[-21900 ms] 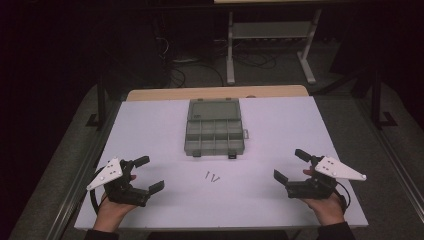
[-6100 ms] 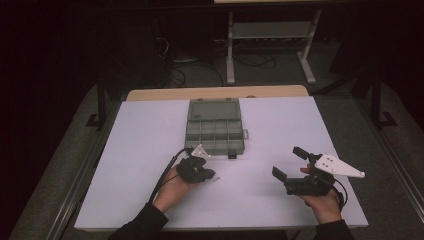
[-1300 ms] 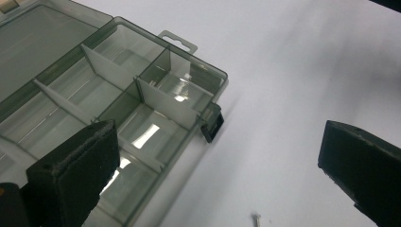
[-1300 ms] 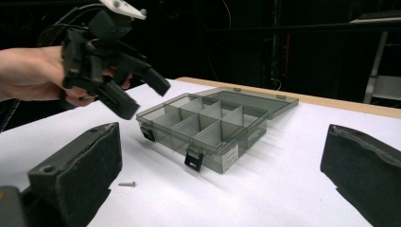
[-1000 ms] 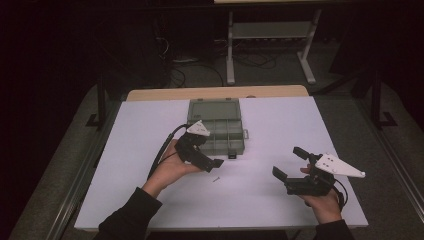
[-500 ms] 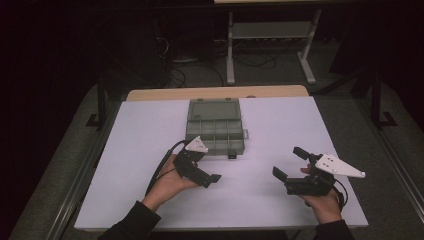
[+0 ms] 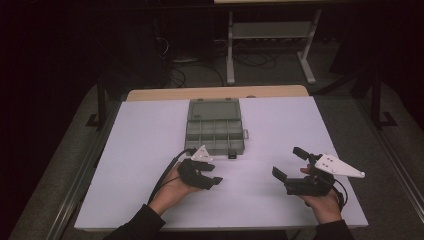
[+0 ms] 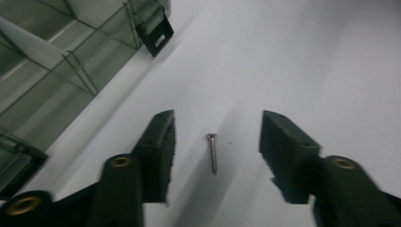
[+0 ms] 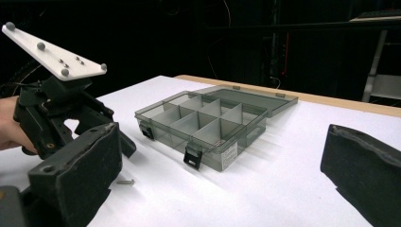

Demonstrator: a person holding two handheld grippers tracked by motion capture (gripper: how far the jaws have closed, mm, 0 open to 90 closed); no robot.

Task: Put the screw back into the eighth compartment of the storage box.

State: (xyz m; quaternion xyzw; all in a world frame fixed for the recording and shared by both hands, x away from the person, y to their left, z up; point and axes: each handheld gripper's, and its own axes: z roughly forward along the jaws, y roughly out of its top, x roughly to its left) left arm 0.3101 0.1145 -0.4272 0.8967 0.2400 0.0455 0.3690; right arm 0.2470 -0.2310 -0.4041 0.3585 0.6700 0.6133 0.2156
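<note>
White tabletop [image 7: 150, 130]: left claw [image 8: 215, 151] jaws just been closing, still apart, straddling a screw [image 8: 213, 152] without touching. Right claw [image 7: 290, 162] wide, empty. Organizer box [image 7: 214, 127] lid open.

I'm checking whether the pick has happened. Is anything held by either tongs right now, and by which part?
Nothing is held. The left tongs, which have just been closing, straddle the small metal screw on the white table without touching it; the right tongs are open.

High view: from above, looking down at the whole table [image 7: 150, 140].
Left gripper view: very close to the table.
Right gripper view: low, looking across.
Shared: the compartment box [image 7: 214, 131] [image 8: 56, 61] [image 9: 213, 125].
</note>
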